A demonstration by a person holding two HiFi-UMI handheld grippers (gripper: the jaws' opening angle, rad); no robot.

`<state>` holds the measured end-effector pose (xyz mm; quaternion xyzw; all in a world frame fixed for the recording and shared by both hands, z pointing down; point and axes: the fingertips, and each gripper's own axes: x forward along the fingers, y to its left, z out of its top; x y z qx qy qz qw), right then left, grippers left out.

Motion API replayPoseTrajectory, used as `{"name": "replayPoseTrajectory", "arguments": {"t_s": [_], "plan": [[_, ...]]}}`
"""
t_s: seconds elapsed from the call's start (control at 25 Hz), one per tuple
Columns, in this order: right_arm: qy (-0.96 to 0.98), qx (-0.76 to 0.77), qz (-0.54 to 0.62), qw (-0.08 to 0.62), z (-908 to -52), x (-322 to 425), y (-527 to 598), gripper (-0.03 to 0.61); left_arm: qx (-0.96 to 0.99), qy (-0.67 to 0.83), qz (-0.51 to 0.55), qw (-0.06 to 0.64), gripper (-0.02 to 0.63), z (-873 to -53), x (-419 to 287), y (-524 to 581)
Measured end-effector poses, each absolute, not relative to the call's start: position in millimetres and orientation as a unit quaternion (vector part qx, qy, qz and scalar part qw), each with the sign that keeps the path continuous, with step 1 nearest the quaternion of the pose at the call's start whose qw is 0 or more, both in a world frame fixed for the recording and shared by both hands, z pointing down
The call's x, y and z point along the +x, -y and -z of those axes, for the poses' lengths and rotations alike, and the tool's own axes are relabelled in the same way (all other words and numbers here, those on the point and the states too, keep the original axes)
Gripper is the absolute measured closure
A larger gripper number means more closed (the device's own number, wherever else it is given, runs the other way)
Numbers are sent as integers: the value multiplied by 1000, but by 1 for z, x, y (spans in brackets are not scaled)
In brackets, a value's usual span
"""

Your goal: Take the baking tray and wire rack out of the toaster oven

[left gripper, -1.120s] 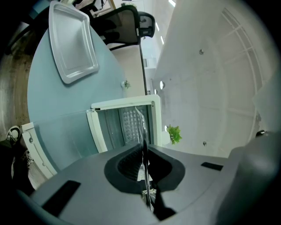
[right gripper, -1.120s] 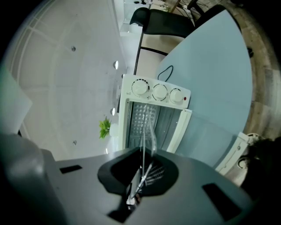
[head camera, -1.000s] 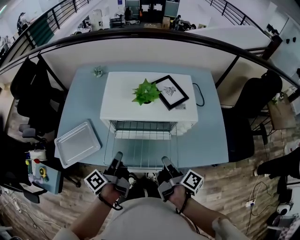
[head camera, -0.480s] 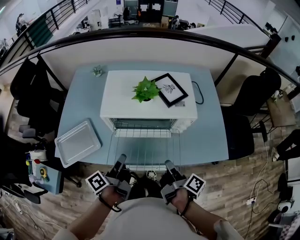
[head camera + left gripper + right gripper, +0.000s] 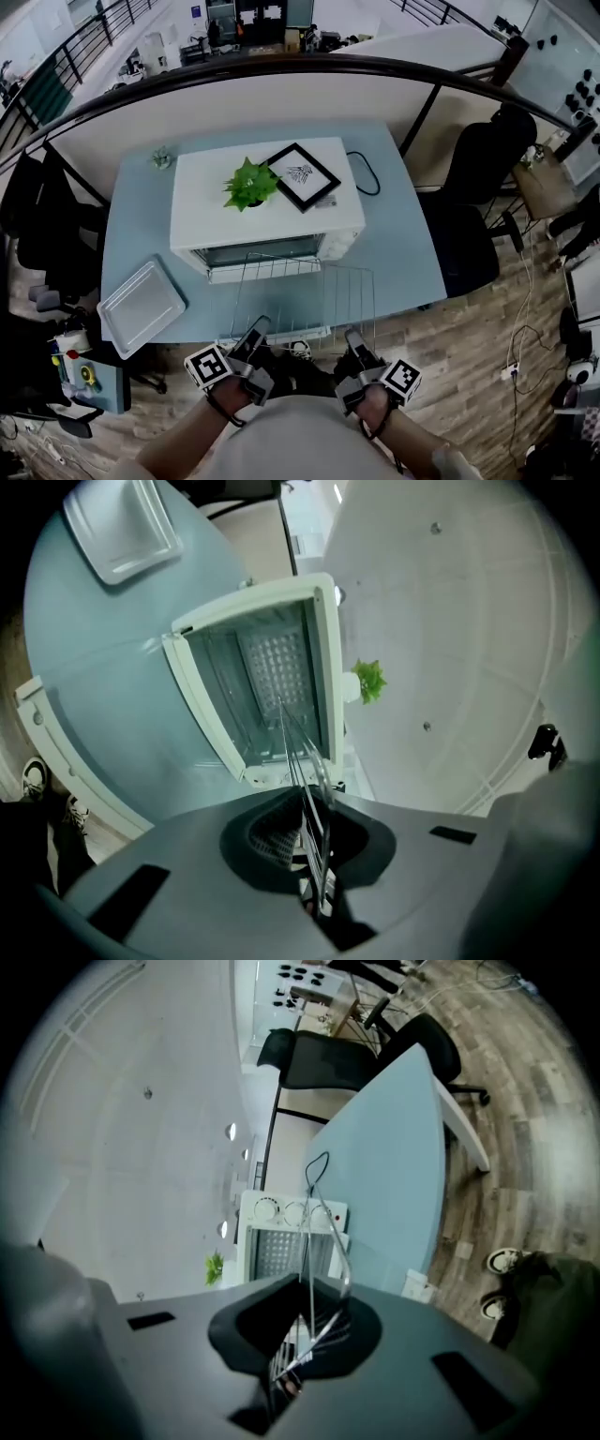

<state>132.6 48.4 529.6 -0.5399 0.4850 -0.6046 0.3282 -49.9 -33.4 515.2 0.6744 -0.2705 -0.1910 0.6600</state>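
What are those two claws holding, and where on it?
Both hold the wire rack by its near edge: the left gripper near its left corner, the right gripper near its right corner.

toaster oven (image 5: 208, 214) white | table (image 5: 398, 246) pale blue | baking tray (image 5: 142, 307) grey | plant (image 5: 248, 184) green

The wire rack (image 5: 302, 300) hangs across the whole strip in front of the toaster oven (image 5: 281, 225), out past the bench (image 5: 403, 253) edge, so that way's blocked for you. Baking tray (image 5: 141, 307) hogs the front-left corner. Right of the oven the bench is bare, loads of room.
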Motion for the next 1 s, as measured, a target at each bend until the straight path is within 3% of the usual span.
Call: {"name": "replayPoseTrajectory", "arguments": {"t_s": [0.44, 1.0], "plan": [[-398, -625, 553, 380, -535, 205, -113, 569, 701, 153, 77, 693, 604, -527, 52, 12], [-344, -670, 506, 421, -529, 268, -156, 569, 729, 91, 5, 678, 604, -533, 133, -2]]}}
